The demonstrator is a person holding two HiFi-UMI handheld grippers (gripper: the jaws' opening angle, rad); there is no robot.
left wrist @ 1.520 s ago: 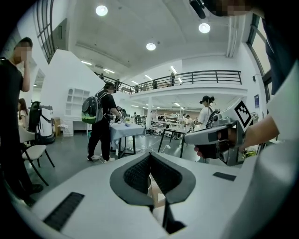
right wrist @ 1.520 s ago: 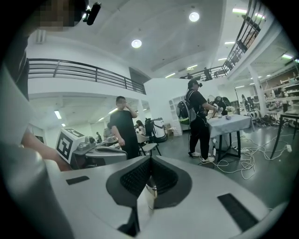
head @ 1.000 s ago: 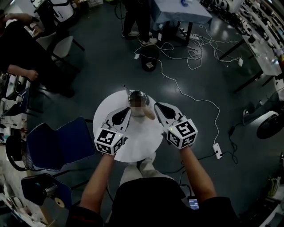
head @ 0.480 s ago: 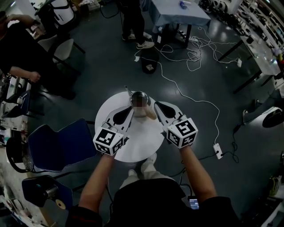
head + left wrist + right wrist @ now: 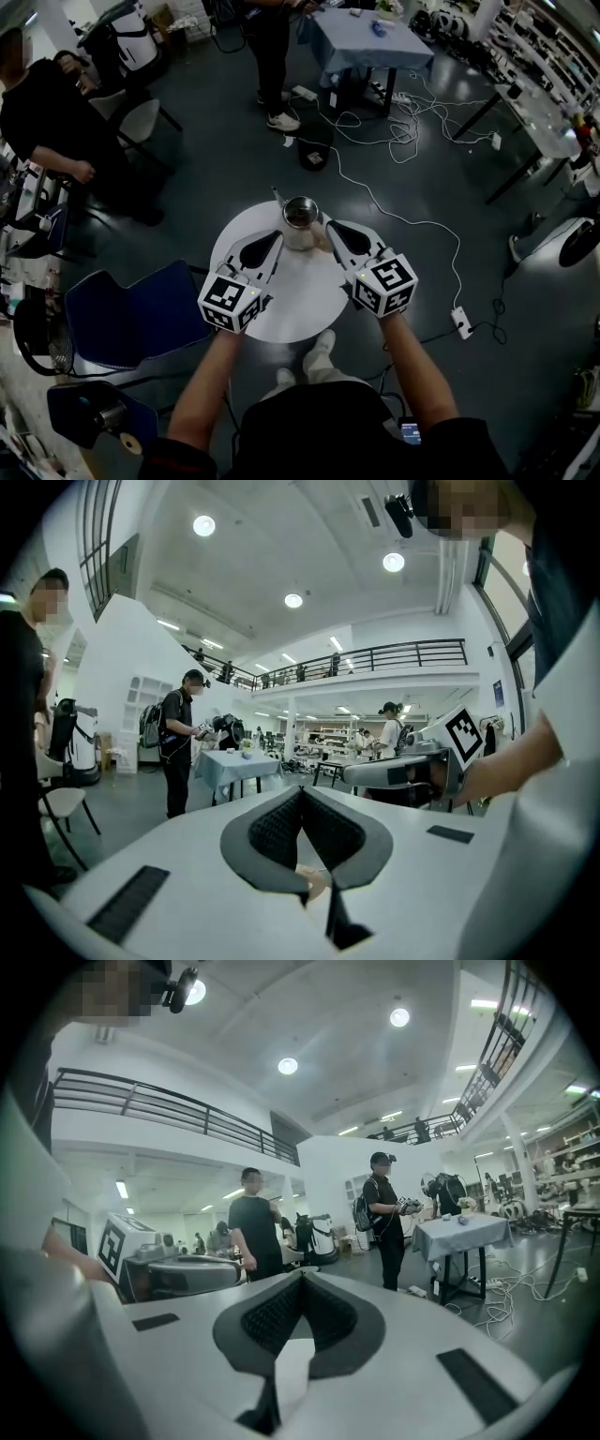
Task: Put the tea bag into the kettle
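- While both tools hang low over it, the round white table (image 5: pixel 281 309) lies under and ahead of their tips.
- Next, the left gripper (image 5: pixel 277 236) and the right gripper (image 5: pixel 329 226) each have the jaws pressed together at the tip. A white slip shows in the slot below the right one's closed tips, but I cannot tell if it is pinched there.
- Between the two tips stands the metal kettle (image 5: pixel 300 214), upright with its mouth open and very near to both. It looks stiff and smooth, so I judge it may slide if pushed.
- Just beside the right tip, at the kettle's foot, a small tan piece (image 5: pixel 322 242) may be the tea bag; I am not certain. Such a bag is light, soft and easy to tear, so I would pinch it gently at its top edge, not the filled belly.
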